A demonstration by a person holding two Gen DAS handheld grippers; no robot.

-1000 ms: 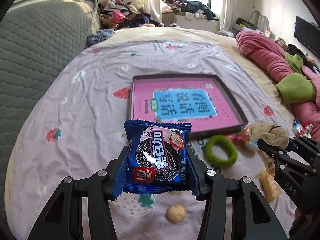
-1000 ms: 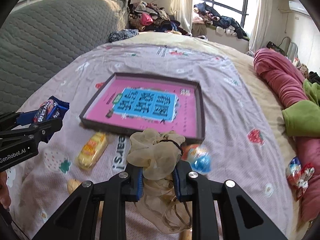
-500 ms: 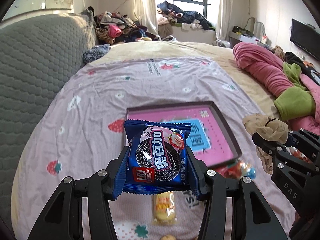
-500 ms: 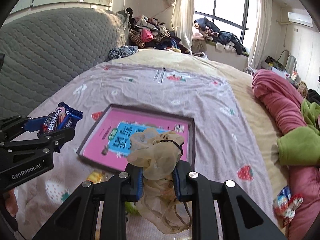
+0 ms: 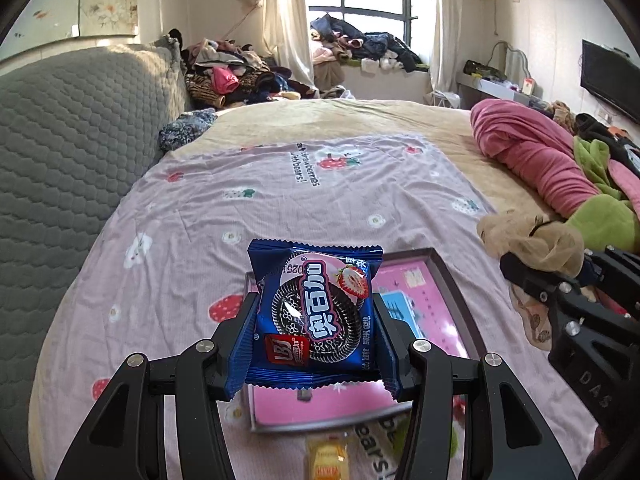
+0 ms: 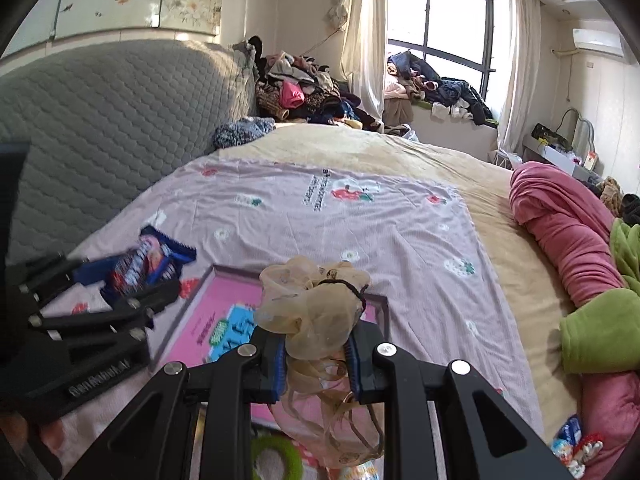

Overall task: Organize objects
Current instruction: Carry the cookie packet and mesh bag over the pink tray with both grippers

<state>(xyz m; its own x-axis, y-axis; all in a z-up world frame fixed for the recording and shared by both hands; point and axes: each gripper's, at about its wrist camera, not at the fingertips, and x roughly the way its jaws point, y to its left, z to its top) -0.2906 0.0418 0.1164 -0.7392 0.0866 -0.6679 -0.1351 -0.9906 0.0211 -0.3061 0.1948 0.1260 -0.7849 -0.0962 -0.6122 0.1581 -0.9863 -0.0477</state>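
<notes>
a blue cookie packet (image 5: 316, 312) is clamped in the left gripper (image 5: 316, 332); a beige scrunchie (image 6: 316, 312) is pinched in the right gripper (image 6: 318, 356), above the pink tray (image 5: 448, 280).

Home bedroom, bed (image 5: 360, 184), piled clothes (image 6: 304, 88)

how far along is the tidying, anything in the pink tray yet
Nothing shows in the visible part of the pink tray yet. In hand: the left gripper clamps a blue cookie packet, and the right gripper is shut on a beige scrunchie, both over the tray. Left on the bedsheet: a yellow snack, a green hair ring and a wrapped snack to the right.
</notes>
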